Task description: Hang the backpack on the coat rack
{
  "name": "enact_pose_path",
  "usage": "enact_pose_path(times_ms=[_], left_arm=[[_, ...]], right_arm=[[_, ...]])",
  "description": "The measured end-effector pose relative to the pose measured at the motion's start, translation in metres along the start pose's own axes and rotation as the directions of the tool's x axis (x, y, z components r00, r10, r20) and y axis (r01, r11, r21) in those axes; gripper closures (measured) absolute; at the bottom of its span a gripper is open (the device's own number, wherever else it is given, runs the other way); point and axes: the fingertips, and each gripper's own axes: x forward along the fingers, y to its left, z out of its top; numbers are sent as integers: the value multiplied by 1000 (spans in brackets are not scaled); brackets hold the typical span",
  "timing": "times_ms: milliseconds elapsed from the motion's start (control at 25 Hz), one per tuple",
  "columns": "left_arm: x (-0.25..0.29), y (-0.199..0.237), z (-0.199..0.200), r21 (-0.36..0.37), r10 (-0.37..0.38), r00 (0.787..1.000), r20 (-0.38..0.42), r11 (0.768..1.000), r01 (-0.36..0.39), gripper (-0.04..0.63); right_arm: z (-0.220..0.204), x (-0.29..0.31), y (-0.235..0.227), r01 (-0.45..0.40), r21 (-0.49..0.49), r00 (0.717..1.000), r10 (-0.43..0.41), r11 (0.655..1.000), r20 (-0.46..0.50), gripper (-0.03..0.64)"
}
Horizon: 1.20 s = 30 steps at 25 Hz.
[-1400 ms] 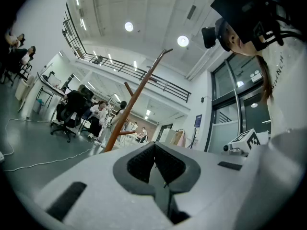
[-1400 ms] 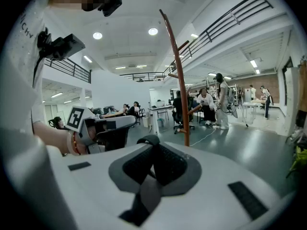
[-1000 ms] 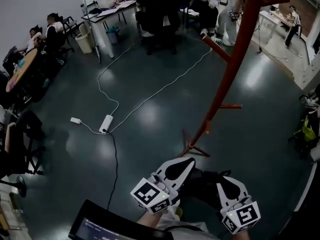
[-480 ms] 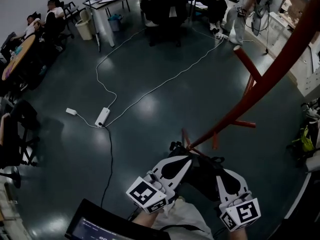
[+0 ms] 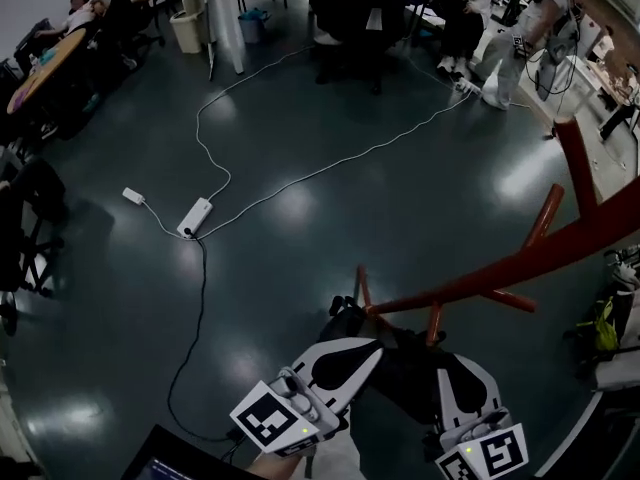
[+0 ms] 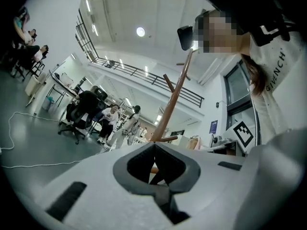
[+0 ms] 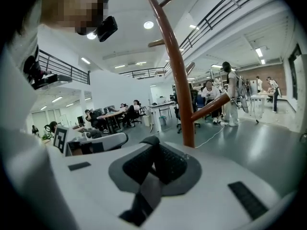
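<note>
The coat rack [image 5: 500, 273] is a red-brown pole with side pegs, and its base feet lie just beyond my grippers. A dark backpack [image 5: 400, 363] hangs between both grippers at the bottom of the head view. My left gripper [image 5: 362, 353] is shut on a dark strap [image 6: 165, 202]. My right gripper [image 5: 452, 368] is shut on a grey strap [image 7: 148, 195]. In the left gripper view the coat rack [image 6: 175, 97] rises straight ahead of the left gripper [image 6: 154, 169]. The right gripper [image 7: 156, 164] has the coat rack [image 7: 177, 71] close in front of it.
A white cable with a power strip [image 5: 195, 218] runs across the dark glossy floor to the left. People sit at desks and on chairs at the far side [image 5: 350, 18], and one person stands [image 5: 520, 38]. A dark screen [image 5: 170, 458] sits at the lower left.
Both grippers have carried the backpack toward the coat rack. Its base has come from well ahead to just beyond the fingertips, and the pole now slants across the right of the head view.
</note>
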Motion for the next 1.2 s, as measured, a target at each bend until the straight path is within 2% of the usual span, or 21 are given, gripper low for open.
enact_pose_path(times_ms=[200,400,800,1200], left_arm=[[-1,7,-28,-51,17,999,-48,998,-20,585],[-2,22,-33,-46,46,999,-29,998,-47,586],[0,35,-47,-62,69,997,-24,996,-71,586],[-2,40,-66,-61,88,995,-50,994,-91,585]], right_arm=[[-3,19,-21,-8,13,1000,8,1000,-20,574],[-8,34,-34,-9,40,999,10,999,-41,574],[-30,41,-46,-17,26,995,20,1000,-93,574],[-39,42,-53,5,-58,995,-11,998,-99,574]])
